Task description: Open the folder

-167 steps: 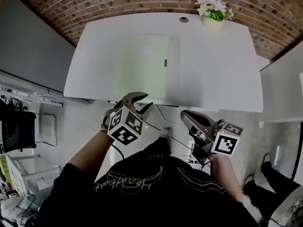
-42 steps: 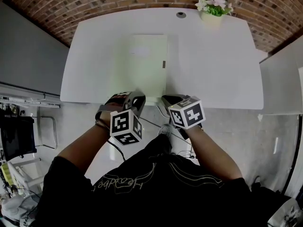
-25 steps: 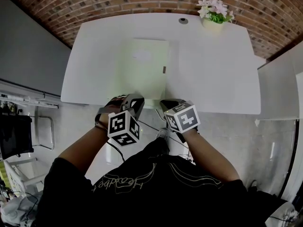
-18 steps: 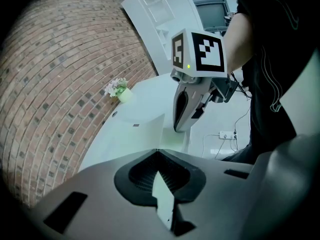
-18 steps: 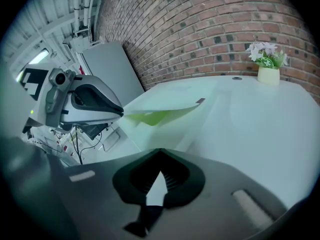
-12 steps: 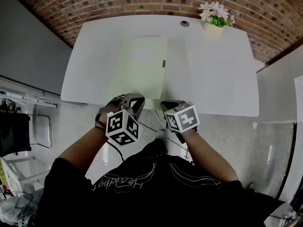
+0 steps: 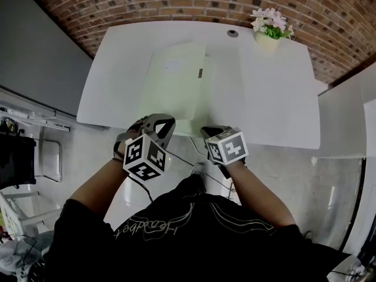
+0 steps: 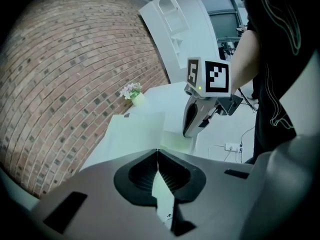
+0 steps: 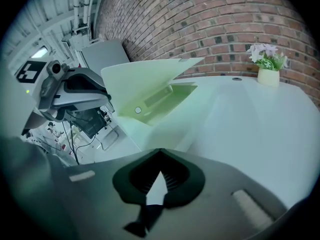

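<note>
A pale green folder (image 7: 176,81) lies on the white table (image 7: 264,93), its near edge hanging over the table's front. My left gripper (image 7: 164,119) is shut on the near edge of the front cover, and a thin green sheet shows between its pads (image 8: 158,151). The cover (image 9: 145,79) stands lifted at a slant, showing the inside with a clip (image 9: 156,100). My right gripper (image 7: 207,131) is shut on the lower sheet at the near right corner, its tips meeting (image 9: 160,151). The left gripper view shows the right gripper (image 8: 192,126) beside the folder.
A pot of pale flowers (image 7: 267,28) stands at the table's far right, next to a round cable hole (image 7: 233,33). A brick wall runs behind the table. Grey cabinets flank it. Cables and a power strip lie on the floor under the front edge.
My left gripper has risen a little with the front cover, which now stands more tilted off the lower sheet. The right gripper has stayed where it was.
</note>
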A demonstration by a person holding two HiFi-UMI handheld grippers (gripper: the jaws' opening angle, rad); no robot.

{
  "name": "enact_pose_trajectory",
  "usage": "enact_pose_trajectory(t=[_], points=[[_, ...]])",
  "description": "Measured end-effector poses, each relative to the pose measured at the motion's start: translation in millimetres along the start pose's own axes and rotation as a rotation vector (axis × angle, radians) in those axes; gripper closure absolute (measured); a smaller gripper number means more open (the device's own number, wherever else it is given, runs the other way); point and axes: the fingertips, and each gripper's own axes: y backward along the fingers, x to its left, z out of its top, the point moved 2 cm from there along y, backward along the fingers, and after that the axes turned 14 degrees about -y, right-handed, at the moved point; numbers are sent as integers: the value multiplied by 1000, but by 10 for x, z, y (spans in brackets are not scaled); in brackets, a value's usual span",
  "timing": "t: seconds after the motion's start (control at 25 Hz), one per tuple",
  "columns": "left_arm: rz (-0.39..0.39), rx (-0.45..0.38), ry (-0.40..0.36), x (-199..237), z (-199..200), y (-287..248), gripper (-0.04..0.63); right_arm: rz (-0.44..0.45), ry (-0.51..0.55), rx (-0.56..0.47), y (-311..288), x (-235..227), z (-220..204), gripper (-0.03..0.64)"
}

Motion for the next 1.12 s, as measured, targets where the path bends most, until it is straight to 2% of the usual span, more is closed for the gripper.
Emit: enact_pose_trajectory(t=[0.8, 1.12], points=[[203, 29, 225, 196, -364, 497, 589, -27, 89, -22, 14, 34, 18, 615], [243, 26, 305, 265, -497, 606, 589, 3, 53, -43, 13, 32, 7, 615]])
